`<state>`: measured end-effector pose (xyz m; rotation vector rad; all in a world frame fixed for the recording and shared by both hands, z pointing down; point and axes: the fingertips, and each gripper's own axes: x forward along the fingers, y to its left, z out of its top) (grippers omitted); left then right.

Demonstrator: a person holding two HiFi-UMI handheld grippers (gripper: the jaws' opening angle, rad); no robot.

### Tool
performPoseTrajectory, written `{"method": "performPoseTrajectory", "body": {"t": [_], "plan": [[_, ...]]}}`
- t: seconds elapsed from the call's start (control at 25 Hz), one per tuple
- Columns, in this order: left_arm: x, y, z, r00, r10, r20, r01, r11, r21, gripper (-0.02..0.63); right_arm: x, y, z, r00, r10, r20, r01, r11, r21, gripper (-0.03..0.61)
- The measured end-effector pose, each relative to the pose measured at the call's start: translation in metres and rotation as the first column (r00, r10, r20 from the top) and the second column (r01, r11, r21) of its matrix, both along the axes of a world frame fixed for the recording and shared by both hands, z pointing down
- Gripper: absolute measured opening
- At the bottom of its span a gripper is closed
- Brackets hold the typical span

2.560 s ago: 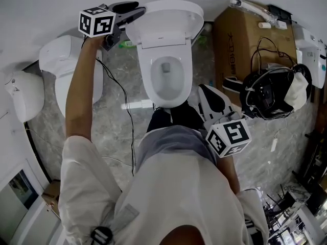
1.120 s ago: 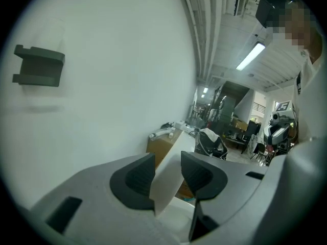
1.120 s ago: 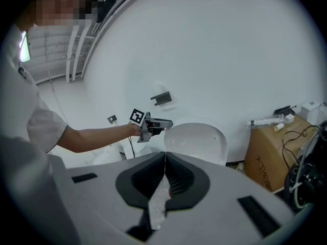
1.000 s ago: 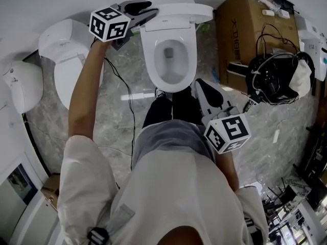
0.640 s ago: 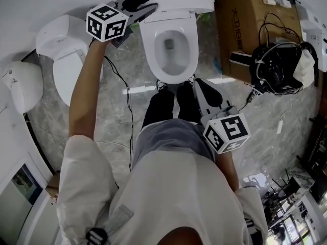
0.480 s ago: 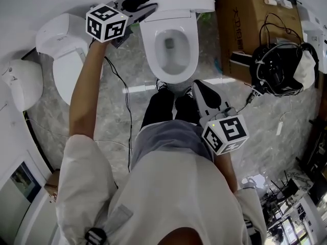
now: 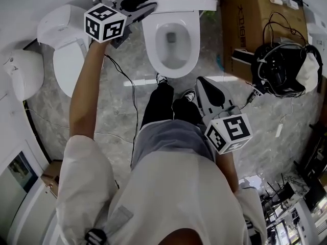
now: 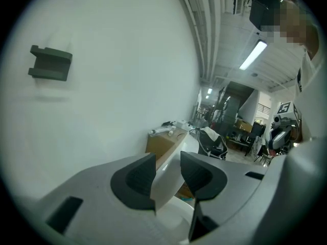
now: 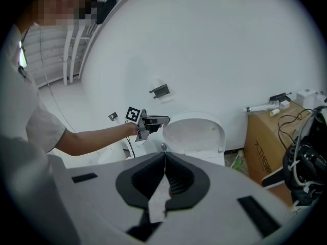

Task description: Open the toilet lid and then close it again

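The left gripper (image 7: 149,7) has the toilet lid (image 7: 179,4) by its nearest corner. The lid's white edge runs up between the 2 dark pads and fills the gap. The pads seem to press on it from both sides, though contact at the right-hand pad is not sharp. Those jaws have just been closing a little. The lid stands raised, about upright, stretching away from the jaw tips toward the cardboard box (image 7: 255,19). The open bowl (image 7: 171,40) lies below the gripper, on its inner side. The right gripper (image 7: 205,88) hangs well back from the toilet, beside the person's legs (image 7: 163,108). Its jaws are pressed together with nothing between them, pointing toward the bowl's front.
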<state>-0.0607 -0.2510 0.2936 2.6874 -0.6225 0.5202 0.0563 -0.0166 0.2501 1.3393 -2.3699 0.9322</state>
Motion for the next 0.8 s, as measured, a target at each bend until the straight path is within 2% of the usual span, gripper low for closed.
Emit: {"method": "performPoseTrajectory", "body": {"t": [0.8], "plan": [[0.004, 0.05, 0.027, 1.0, -0.005, -0.018, 0.004, 0.998, -0.055, 0.141, 0.012, 0.037, 0.016, 1.0, -0.028, 0.002, 0.028, 0.999, -0.042, 0.011]]}}
